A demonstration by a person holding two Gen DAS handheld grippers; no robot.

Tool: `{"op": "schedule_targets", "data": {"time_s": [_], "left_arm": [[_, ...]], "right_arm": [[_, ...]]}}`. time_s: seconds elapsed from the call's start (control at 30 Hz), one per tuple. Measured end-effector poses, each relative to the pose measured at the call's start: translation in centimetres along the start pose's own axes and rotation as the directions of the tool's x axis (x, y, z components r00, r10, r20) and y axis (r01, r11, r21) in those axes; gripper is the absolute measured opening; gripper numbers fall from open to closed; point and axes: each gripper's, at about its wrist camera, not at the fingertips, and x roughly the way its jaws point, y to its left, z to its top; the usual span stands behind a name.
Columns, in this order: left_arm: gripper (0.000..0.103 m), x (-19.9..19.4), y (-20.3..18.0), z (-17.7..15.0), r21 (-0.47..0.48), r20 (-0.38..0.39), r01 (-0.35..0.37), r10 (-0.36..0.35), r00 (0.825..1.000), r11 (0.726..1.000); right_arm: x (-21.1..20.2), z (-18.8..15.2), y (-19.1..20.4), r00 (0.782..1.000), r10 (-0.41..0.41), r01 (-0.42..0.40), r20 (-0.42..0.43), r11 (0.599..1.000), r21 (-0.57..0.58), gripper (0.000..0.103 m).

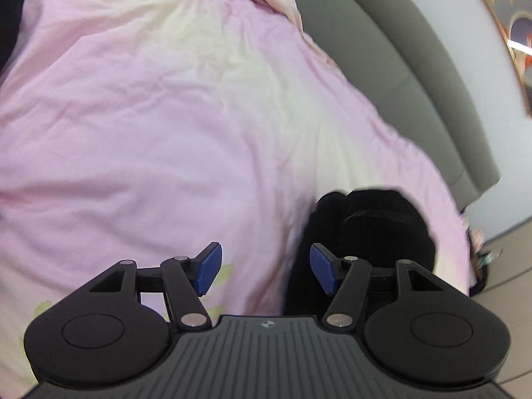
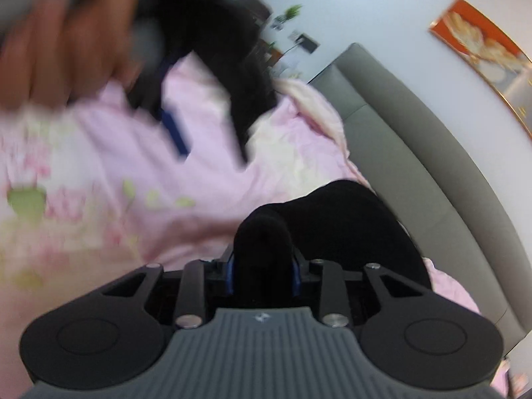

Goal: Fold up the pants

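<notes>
- The pants (image 2: 335, 229) are a black, limp bundle on the pink duvet (image 1: 133, 126), near the edge of the bed that runs along the grey headboard (image 1: 415, 76).
- The right gripper (image 2: 264, 274) has its jaws pinching a thick fold of the pants; the cloth bulges up between the blue pads (image 2: 296, 277).
- The left gripper (image 1: 264, 271) has its jaws spread and holds nothing; it hangs over the duvet just beside the bundle, which shows a ribbed band (image 1: 379, 214), likely the waistband.
- Judged by the way they slump, the pants are light, soft and floppy, not slippery and not fragile. One pinch will only drag them in a heap.
- The waistband looks like the best place for the left jaws to take hold, so both grippers can spread the cloth flat.
- Black on black hides seams, legs and hems; I cannot tell which part the right jaws hold.
- The right view is blurred: a hand (image 2: 60, 43) and a second dark piece of cloth (image 2: 232, 53) near it are hard to make out, and whether that cloth belongs to the pants I cannot tell.
</notes>
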Motion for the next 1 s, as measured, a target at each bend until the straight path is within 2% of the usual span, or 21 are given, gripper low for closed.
{"op": "schedule_targets", "data": {"time_s": [0.1,0.13,0.17,0.23,0.3,0.4,0.47,0.53,0.6,0.7,0.77,0.83,1.0], "left_arm": [[0.072,-0.4,-2.0,-0.1,0.022,-0.003,0.053,-0.053,0.999,0.998],[0.073,-0.5,-2.9,-0.2,0.049,-0.008,0.047,-0.046,0.999,0.998],[0.075,-0.5,-3.8,-0.5,0.085,-0.011,0.035,-0.034,0.999,0.996],[0.076,-0.3,-5.4,-1.5,0.155,-0.014,-0.002,0.005,1.0,0.988],[0.076,0.1,-6.3,-2.7,0.205,-0.028,-0.031,0.037,0.999,0.978],[0.076,1.1,-6.8,-4.4,0.237,-0.072,-0.022,0.04,0.997,0.971],[0.078,1.0,-6.7,-5.6,0.246,-0.09,-0.016,0.039,0.995,0.969],[0.078,1.4,-6.7,-6.2,0.236,-0.106,-0.011,0.037,0.994,0.972],[0.079,1.6,-6.6,-6.6,0.218,-0.116,0.0,0.026,0.993,0.976],[0.084,2.0,-6.5,-7.0,0.203,-0.132,0.008,0.019,0.991,0.979],[0.09,2.1,-6.5,-7.1,0.2,-0.14,-0.013,0.042,0.989,0.98],[0.09,1.8,-6.5,-7.0,0.194,-0.146,-0.022,0.052,0.988,0.981],[0.09,1.6,-6.9,-6.6,0.18,-0.178,-0.013,0.045,0.983,0.984]], "right_arm": [[1.3,-0.6,2.8,0.999,-0.051,0.051,0.005,0.99,-0.132,0.038],[1.3,-0.2,3.1,0.998,-0.064,0.064,0.002,0.988,-0.143,0.047],[1.1,0.2,3.2,0.998,-0.065,0.064,-0.003,0.988,-0.141,0.063],[-0.1,0.5,3.3,0.999,-0.052,0.052,0.003,0.99,-0.128,0.072],[-1.7,0.5,3.1,0.998,-0.054,0.057,0.024,0.992,-0.116,0.069],[-5.2,-0.2,1.3,0.997,-0.047,0.048,0.058,0.998,-0.027,0.065],[-7.6,-1.1,-0.3,0.996,-0.06,0.056,0.073,0.997,0.048,0.064],[-9.3,-2.3,-2.2,0.995,-0.071,0.063,0.066,0.991,0.117,0.059],[-10.4,-3.8,-3.9,0.996,-0.074,0.067,0.043,0.986,0.152,0.058],[-10.0,-6.2,-5.1,0.995,-0.102,0.103,-0.019,0.992,0.07,0.053],[-9.2,-7.6,-5.0,0.991,-0.12,0.12,-0.056,0.993,-0.002,0.041],[-8.7,-8.6,-5.0,0.987,-0.146,0.139,-0.072,0.986,-0.087,0.036],[-6.6,-10.1,-4.1,0.977,-0.196,0.166,-0.079,0.944,-0.285,0.033]]}}
